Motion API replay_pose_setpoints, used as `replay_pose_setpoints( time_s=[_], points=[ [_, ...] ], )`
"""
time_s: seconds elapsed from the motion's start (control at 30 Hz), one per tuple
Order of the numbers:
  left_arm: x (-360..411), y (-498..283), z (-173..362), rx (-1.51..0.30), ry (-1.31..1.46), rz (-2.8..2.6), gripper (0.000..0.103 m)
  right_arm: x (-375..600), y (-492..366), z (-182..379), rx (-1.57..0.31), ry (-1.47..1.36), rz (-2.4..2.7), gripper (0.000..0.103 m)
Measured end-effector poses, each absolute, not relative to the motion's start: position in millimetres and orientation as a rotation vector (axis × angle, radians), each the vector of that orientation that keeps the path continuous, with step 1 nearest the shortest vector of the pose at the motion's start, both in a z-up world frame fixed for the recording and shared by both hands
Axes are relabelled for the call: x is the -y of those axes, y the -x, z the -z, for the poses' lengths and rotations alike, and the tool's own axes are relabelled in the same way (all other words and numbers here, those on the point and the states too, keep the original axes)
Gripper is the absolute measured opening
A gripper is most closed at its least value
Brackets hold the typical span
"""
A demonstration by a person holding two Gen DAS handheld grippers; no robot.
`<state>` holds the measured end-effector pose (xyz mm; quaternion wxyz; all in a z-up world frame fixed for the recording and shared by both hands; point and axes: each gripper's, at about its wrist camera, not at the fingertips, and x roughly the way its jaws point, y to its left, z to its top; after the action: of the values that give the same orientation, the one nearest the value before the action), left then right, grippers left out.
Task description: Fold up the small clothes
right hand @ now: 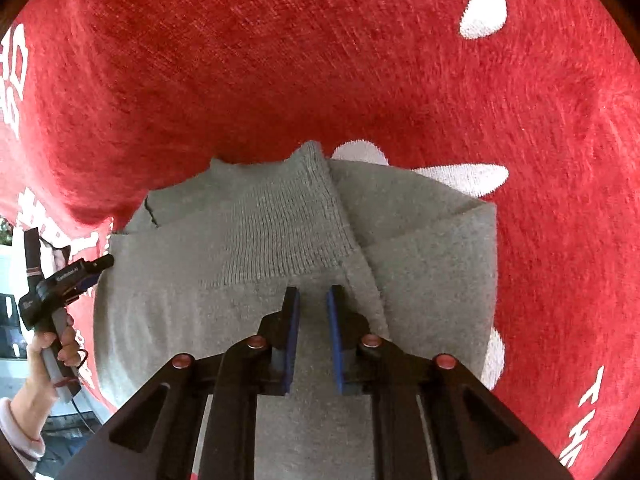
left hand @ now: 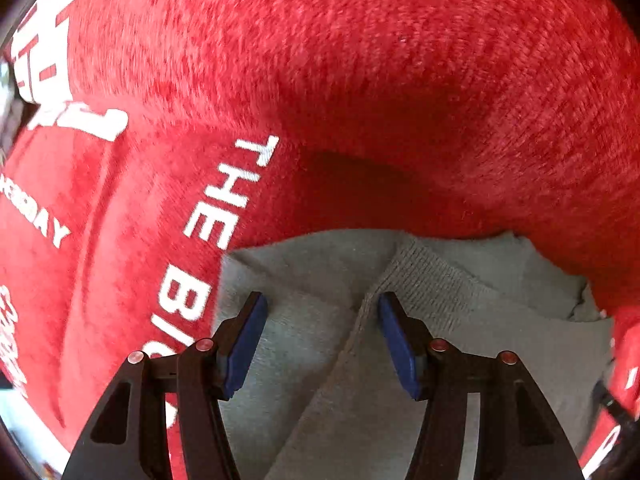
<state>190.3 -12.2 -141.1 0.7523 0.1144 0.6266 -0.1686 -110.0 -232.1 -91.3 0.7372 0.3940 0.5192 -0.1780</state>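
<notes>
A grey knitted garment [left hand: 320, 380] lies folded on a red cloth, its ribbed band [left hand: 432, 280] running diagonally. My left gripper [left hand: 322, 300] hovers open just over it, blue pads wide apart, with the band's edge below the gap. In the right wrist view the same garment [right hand: 180, 300] fills the middle, its ribbed band [right hand: 280, 224] just ahead of the fingers. My right gripper [right hand: 313, 292] points down onto the grey fabric, its pads close together with grey fabric filling the narrow gap. The left gripper [right hand: 102, 263] shows at the garment's left edge, held by a hand [right hand: 56, 348].
The red cloth [left hand: 360, 80] with white lettering [left hand: 224, 200] covers the whole surface under the garment [right hand: 280, 60]. Its edge drops off at the far left of the right wrist view, where pale objects [right hand: 8, 280] and a sleeve [right hand: 16, 428] show.
</notes>
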Motion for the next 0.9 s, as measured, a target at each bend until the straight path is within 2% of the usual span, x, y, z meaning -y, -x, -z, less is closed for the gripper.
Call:
replay_pose_setpoints(
  time_s=[0.27,0.47,0.67,0.8,0.9],
  points=[
    [-10,-195,114,-1.352,-0.283,0.323,0.06,263,146,77,-1.089,-0.935,0.463,0.014],
    [-36,-168,107,-1.365,-0.329,0.382,0.06,267,167,61,-1.071,-0.971,0.607,0.016],
    [-58,-140,103,-1.401,-0.348,0.506,0.06,232,184,41,-1.039,-1.043,0.571,0.019],
    [-72,-125,99,-1.419,-0.394,0.584,0.06,171,177,39,-1.034,-1.155,0.444,0.042],
    [-85,-120,101,-1.445,-0.4,0.624,0.06,104,157,55,-1.046,-1.311,0.276,0.043]
  ],
)
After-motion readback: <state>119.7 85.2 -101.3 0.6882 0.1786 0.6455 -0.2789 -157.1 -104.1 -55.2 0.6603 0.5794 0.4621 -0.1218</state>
